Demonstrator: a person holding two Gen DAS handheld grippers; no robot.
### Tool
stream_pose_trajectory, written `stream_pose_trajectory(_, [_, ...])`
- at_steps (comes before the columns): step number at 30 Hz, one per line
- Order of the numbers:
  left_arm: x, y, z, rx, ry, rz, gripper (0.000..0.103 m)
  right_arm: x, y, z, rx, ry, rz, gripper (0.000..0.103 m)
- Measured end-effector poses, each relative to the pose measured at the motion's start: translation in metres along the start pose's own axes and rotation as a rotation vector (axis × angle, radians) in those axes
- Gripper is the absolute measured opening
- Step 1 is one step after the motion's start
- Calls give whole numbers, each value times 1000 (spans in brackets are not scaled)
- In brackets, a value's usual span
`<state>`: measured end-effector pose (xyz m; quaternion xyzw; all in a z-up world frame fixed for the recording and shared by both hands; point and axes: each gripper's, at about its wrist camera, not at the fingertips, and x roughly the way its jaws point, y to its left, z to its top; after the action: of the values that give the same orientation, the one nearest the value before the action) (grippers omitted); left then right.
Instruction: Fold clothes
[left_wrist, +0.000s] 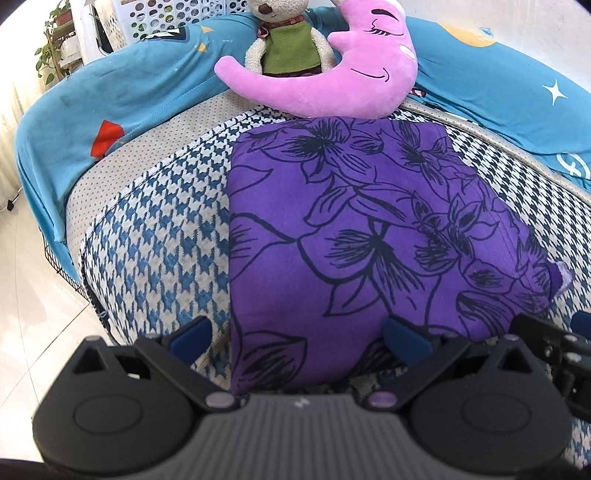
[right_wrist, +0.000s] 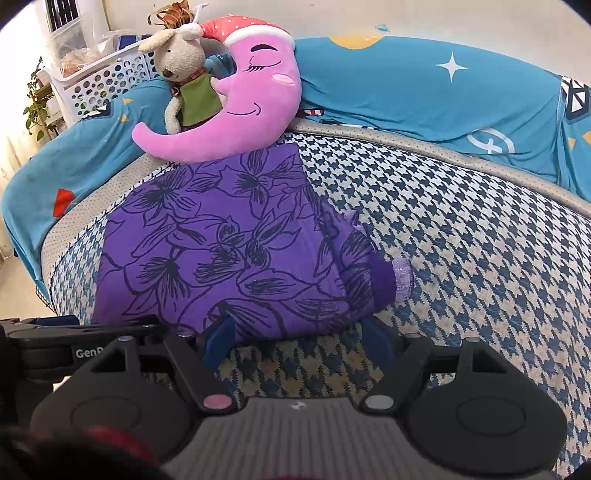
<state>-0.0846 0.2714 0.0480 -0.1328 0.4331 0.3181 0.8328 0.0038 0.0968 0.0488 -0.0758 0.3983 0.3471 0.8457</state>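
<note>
**One purple garment, two plush toys**

One folded purple floral garment (left_wrist: 369, 229) lies on the houndstooth mattress (left_wrist: 155, 236). At 12 o'clock: one pink moon plush (left_wrist: 332, 74), one bear (left_wrist: 288, 40). Left hand-held gripper (left_wrist: 299, 338) and right hand-held gripper (right_wrist: 299, 341) both gape wide over its near edge, gripping nothing.

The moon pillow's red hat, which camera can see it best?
The right wrist view: the pink moon pillow shows whole, red dotted hat included. In the left wrist view, the picture's top edge crops the hat off.
</note>
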Motion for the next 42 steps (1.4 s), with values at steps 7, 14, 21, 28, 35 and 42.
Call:
stream_pose_trajectory(7, [0, 0, 0, 4, -1, 1, 103, 0, 0, 0, -2, -2, 2, 76])
stream_pose_trajectory(14, [0, 0, 0, 2, 1, 0, 103, 0, 0, 0, -3, 0, 1, 76])
stream_pose_trajectory(21, [0, 0, 1, 1, 3, -1, 103, 0, 1, 0, -4, 0, 3, 76])
stream_pose_trajectory(28, [-1, -1, 0, 7, 0, 2, 103, 0, 1, 0, -6, 1, 4, 76])
stream_pose_trajectory(35, [-1, -1, 0, 5, 3, 0, 103, 1, 2, 0, -11, 6, 6, 76])
stream_pose_trajectory(42, [-1, -1, -1, 11, 4, 2, 103, 2, 2, 0, -14, 10, 5, 76])
